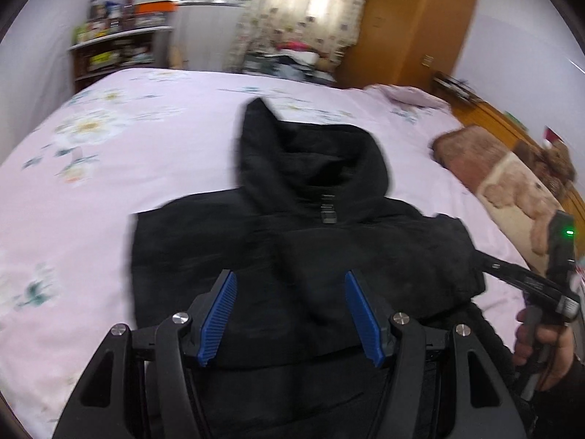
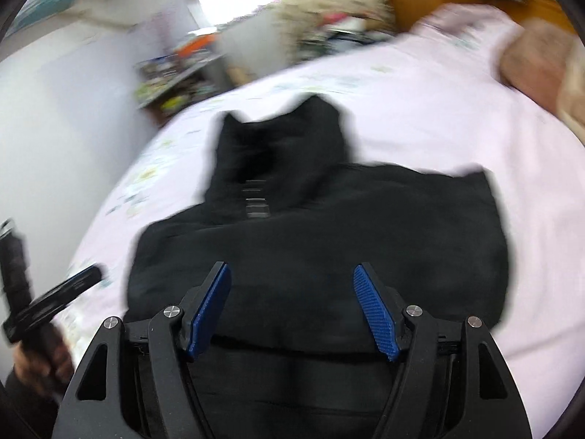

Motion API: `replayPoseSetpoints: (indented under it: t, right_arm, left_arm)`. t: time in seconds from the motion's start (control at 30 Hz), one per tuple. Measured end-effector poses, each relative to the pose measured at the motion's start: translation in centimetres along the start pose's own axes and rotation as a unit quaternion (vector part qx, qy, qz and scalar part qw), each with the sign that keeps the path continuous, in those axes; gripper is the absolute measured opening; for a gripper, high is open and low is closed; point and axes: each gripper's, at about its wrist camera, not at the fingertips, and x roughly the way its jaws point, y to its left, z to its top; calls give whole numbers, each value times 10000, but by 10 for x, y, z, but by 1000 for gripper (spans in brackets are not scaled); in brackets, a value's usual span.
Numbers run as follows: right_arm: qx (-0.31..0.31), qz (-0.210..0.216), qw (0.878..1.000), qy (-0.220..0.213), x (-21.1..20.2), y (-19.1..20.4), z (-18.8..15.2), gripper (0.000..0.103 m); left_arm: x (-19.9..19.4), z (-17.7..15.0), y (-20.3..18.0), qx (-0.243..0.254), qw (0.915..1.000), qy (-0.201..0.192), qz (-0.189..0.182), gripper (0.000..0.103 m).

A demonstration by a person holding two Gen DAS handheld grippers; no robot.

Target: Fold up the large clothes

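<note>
- Black, padded and thick-looking, the hooded jacket (image 1: 292, 248) lies on the bed (image 1: 109, 168), roughly mid-mattress; its hood (image 1: 307, 157) points away from me and its body is already gathered into a squarish block.
- From the jacket, a brown pillow (image 1: 504, 183) sits off to the right near the headboard side, well apart from the cloth. A shelf (image 1: 117, 51) and wardrobe (image 1: 413, 18) stand beyond the far edge of the bed.
- My left gripper (image 1: 290, 314) hovers over the near part of the jacket, its blue fingers (image 1: 219, 318) spread wide with nothing between them.
- My right gripper (image 2: 292, 311) is likewise above the near edge, fingers wide apart and empty. That view is smeared by motion, so I cannot tell how close the tips are to the fabric.
- I judge the jacket soft but bulky: it should sag and spring back rather than hold a crease, and the shell may be a little slick.
- I would take hold at the two near corners of the folded block, pinching through all layers, or at the hood's base to lay it back over the body.
- A pinch on the top layer alone would probably peel the fold open.
</note>
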Motion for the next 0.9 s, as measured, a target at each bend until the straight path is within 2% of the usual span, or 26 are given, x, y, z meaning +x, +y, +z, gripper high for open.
replayPoseSetpoints:
  t: [0.07, 0.1, 0.13, 0.17, 0.2, 0.23, 0.33, 0.47, 0.6, 0.7, 0.73, 0.8, 0.9]
  right_arm:
    - [110, -390, 9992, -35, -1, -19, 0, 53]
    - [106, -556, 9984, -51, 2, -28, 0, 52]
    - [128, -694, 9975, -47, 6, -36, 1, 46]
    - [150, -753, 9970, -20, 10, -40, 2, 41]
    - [152, -814, 9966, 20, 16, -44, 4, 41]
    - [114, -839, 9964, 60, 23, -46, 4, 41]
    - [12, -804, 9963, 303, 46, -49, -1, 41]
    - [-257, -969, 9937, 503, 74, -46, -12, 40]
    - [-210, -960, 9935, 567, 83, -50, -10, 39]
    - [-318, -1108, 9908, 714, 78, -41, 0, 39]
    - [-327, -1113, 9908, 694, 73, -39, 4, 39]
    - [-342, -954, 9942, 356, 50, -35, 18, 39]
    - [-462, -989, 9940, 55, 38, -30, 38, 39]
  left_arm:
    - [17, 2, -19, 133, 9997, 40, -193, 63]
    - [27, 3, -27, 206, 9994, 49, -278, 60]
    - [37, 3, -33, 305, 9992, 56, -257, 54]
    - [52, 1, -38, 441, 9989, 149, -76, 37]
    - [68, -2, -37, 493, 9981, 336, 146, 28]
    - [83, -6, -33, 468, 9972, 503, 295, 27]
    - [103, -16, -21, 402, 9968, 593, 366, 27]
    - [111, -25, -28, 763, 9939, 540, 591, 27]
    - [115, -25, -25, 623, 9949, 584, 528, 27]
    - [107, -17, -27, 621, 9946, 649, 516, 26]
    - [101, -12, -25, 568, 9952, 645, 466, 26]
    - [86, -2, -22, 477, 9966, 535, 404, 26]
    - [79, 14, -16, 472, 9965, 362, 589, 26]
